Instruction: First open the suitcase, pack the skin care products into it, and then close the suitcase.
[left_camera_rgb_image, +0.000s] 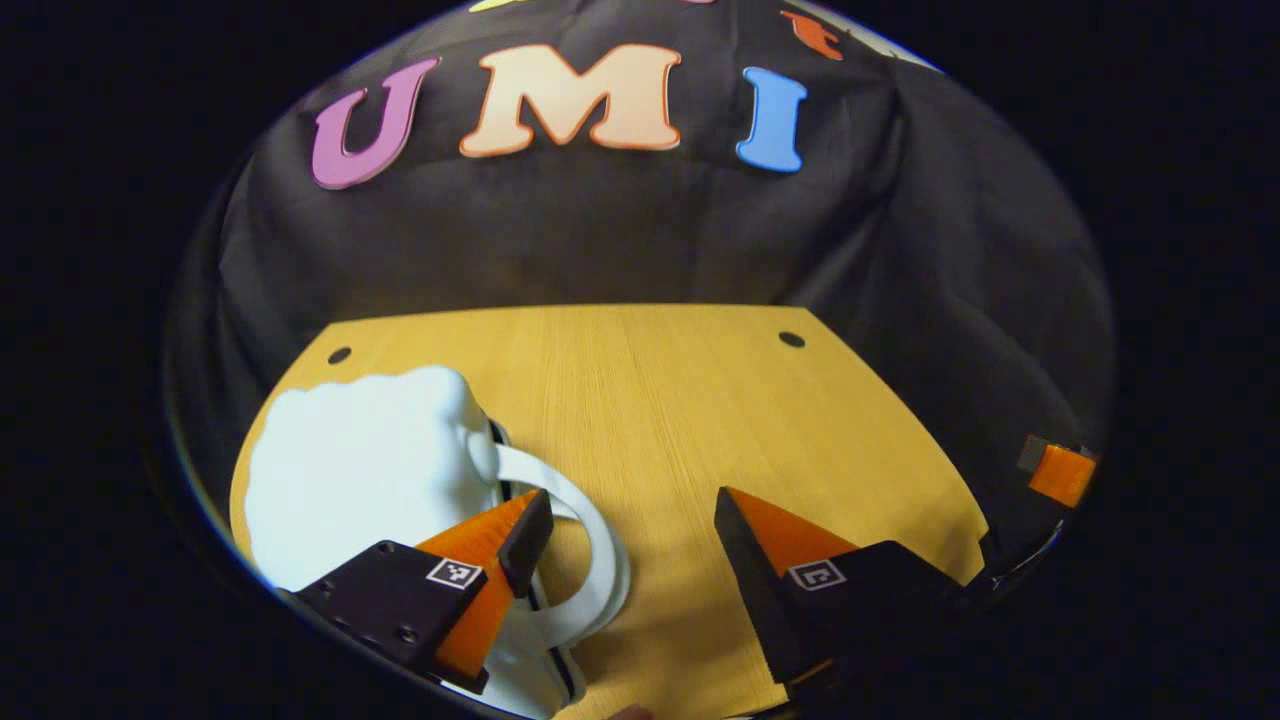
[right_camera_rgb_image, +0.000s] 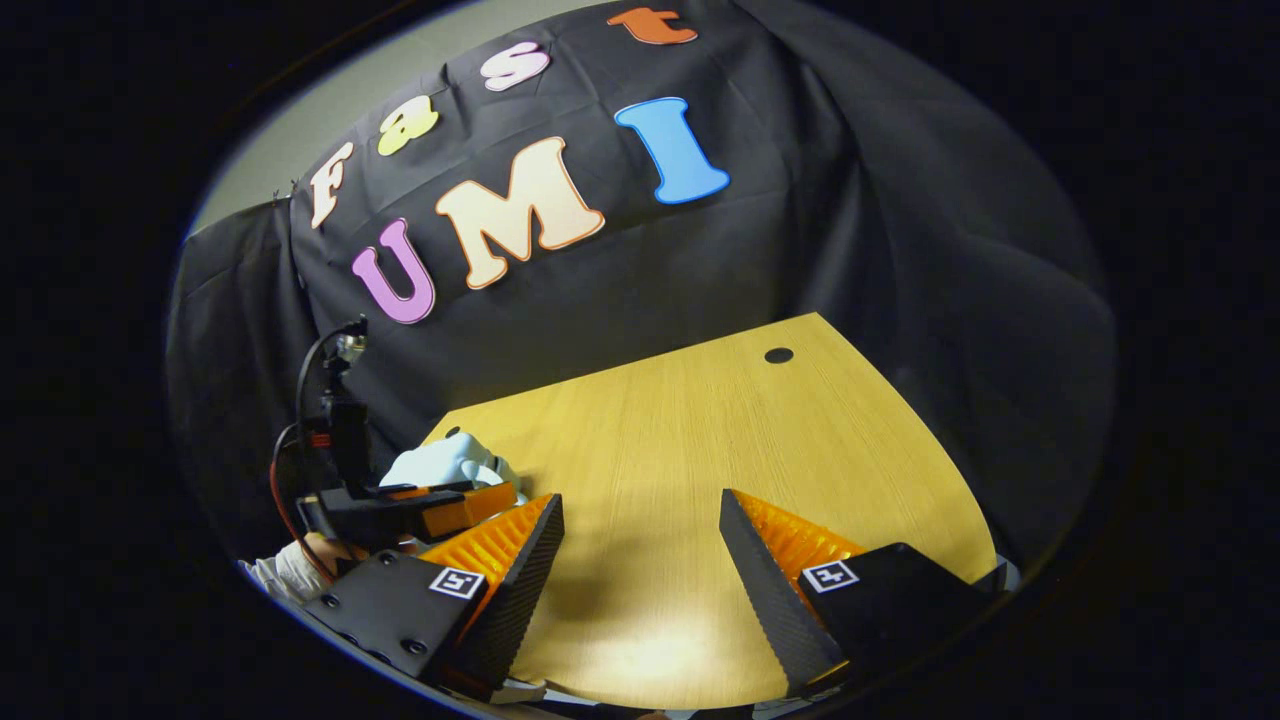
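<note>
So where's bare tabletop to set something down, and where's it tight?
Bare wood runs from the white suitcase rightward to the table's far right edge, and back to the cloth wall. It is crowded at the left, where the left tongs straddle the suitcase handle.

Dim booth, glare, fisheye-warped edges

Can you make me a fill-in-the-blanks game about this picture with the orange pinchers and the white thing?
1. The white suitcase lies on a ____ table.
2. The left gripper has its fingers ____, with nothing between them.
3. The suitcase's curved ____ passes just behind the left gripper's left finger.
4. The fingers of the right gripper are orange and ____.

Missing words: wooden; open; handle; black
</note>
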